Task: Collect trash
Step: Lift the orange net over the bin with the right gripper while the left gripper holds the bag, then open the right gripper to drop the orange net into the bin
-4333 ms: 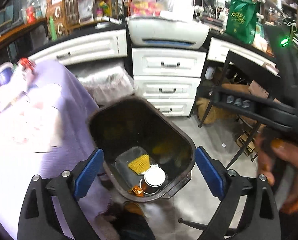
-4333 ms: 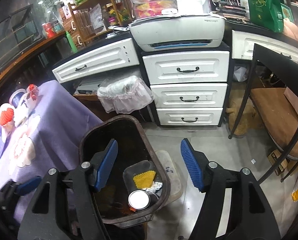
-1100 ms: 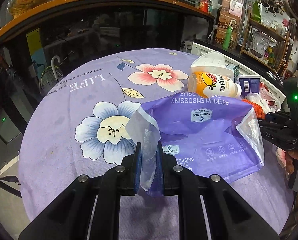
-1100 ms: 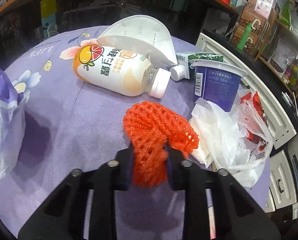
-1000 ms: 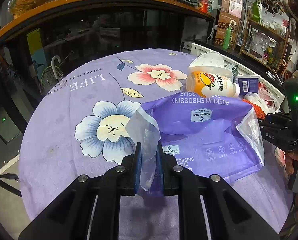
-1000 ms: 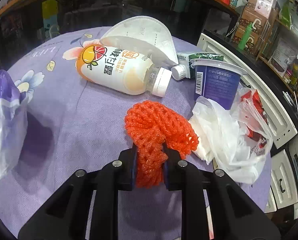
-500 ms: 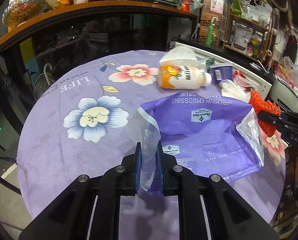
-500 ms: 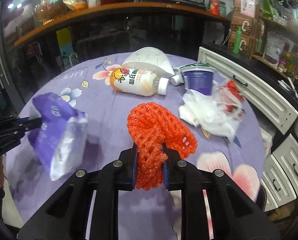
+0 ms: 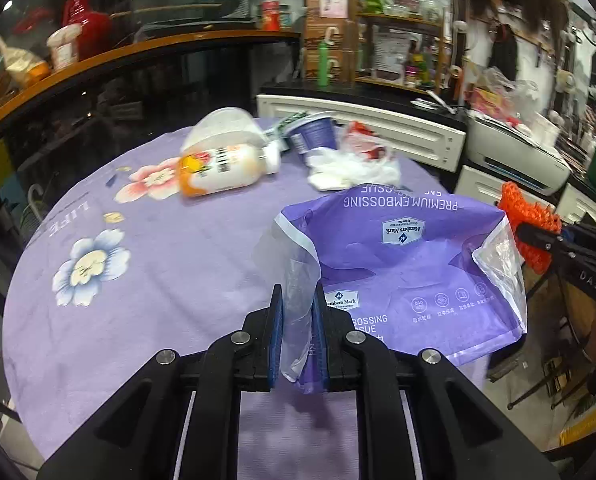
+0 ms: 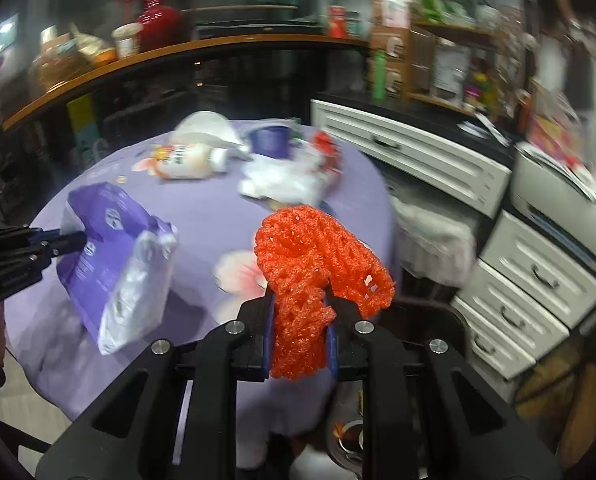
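My left gripper (image 9: pixel 298 320) is shut on a corner of a purple tissue wrapper (image 9: pixel 401 264), which hangs above the purple flowered tablecloth (image 9: pixel 158 264). From the right wrist view the same wrapper (image 10: pixel 118 252) dangles at the left, held by the left gripper (image 10: pixel 78 240). My right gripper (image 10: pixel 299 322) is shut on an orange foam net (image 10: pixel 317 260), lifted near the table's right edge. The net (image 9: pixel 527 220) also shows at the right of the left wrist view. A dark bin (image 10: pixel 429 324) sits low behind the net, with a can lid (image 10: pixel 347 434) visible lower down.
On the far side of the table lie an orange drink bottle (image 9: pixel 222 170), a white mask (image 9: pixel 222 124), a purple cup (image 9: pixel 313 136) and a crumpled white plastic bag (image 9: pixel 353 164). White drawers (image 10: pixel 525 280) and a printer (image 10: pixel 561 196) stand to the right.
Both grippers have lifted their loads and swung right, away from the table's middle. The remaining trash now lies farther off, and the drawers and the bin have come into view.
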A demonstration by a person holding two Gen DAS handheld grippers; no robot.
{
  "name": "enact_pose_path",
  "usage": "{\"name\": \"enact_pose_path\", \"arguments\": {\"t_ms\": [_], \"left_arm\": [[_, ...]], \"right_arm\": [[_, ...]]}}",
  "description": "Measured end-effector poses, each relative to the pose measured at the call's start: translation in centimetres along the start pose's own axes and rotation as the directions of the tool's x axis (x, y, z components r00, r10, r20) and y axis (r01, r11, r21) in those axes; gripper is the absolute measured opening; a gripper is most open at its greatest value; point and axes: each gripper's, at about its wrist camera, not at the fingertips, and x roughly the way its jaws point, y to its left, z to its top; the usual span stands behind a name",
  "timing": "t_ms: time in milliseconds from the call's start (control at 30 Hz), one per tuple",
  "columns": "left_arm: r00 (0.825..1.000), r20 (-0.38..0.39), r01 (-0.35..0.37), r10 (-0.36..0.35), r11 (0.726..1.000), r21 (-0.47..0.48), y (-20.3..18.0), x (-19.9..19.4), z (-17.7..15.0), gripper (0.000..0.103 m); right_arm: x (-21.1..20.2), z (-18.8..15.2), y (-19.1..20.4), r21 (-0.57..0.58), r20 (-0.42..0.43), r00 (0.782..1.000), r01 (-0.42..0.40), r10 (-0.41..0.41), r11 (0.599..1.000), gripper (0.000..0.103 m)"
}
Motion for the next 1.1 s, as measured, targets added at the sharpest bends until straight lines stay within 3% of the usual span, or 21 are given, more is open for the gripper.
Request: {"name": "enact_pose_path", "arguments": {"t_ms": [300,633,733,800,867,1100], "left_arm": [[0.994,-0.013,0.113,-0.112,0.992,0.063,-6.9,1.4,0.9,0.014],[0.987,-0.025,0.158,-0.156,0.982,0.1,-11.8,2.3,1.0,0.014],[0.987,-0.031,0.161,-0.159,0.981,0.11,-12.7,2.6,1.0,0.014],[0.986,-0.036,0.166,-0.163,0.979,0.116,-13.2,2.8,1.1,0.014],[0.985,-0.039,0.17,-0.166,0.977,0.125,-13.8,3.0,1.1,0.014],[0.982,-0.057,0.185,-0.178,0.97,0.157,-15.6,3.8,1.0,0.014]], "right_arm": [[1.0,-5.7,-6.9,0.131,-0.103,0.991,0.1,-0.086,0.986,0.02],[6.5,-10.9,-11.4,0.295,-0.244,0.969,0.108,-0.034,0.949,0.021],[8.2,-12.4,-12.3,0.341,-0.29,0.957,0.122,-0.019,0.932,0.031],[8.8,-12.9,-12.8,0.363,-0.301,0.954,0.121,-0.007,0.924,0.045],[9.1,-13.5,-13.3,0.381,-0.316,0.948,0.145,-0.019,0.913,0.052],[8.0,-13.3,-14.3,0.399,-0.297,0.953,0.179,-0.058,0.899,0.055]]}}
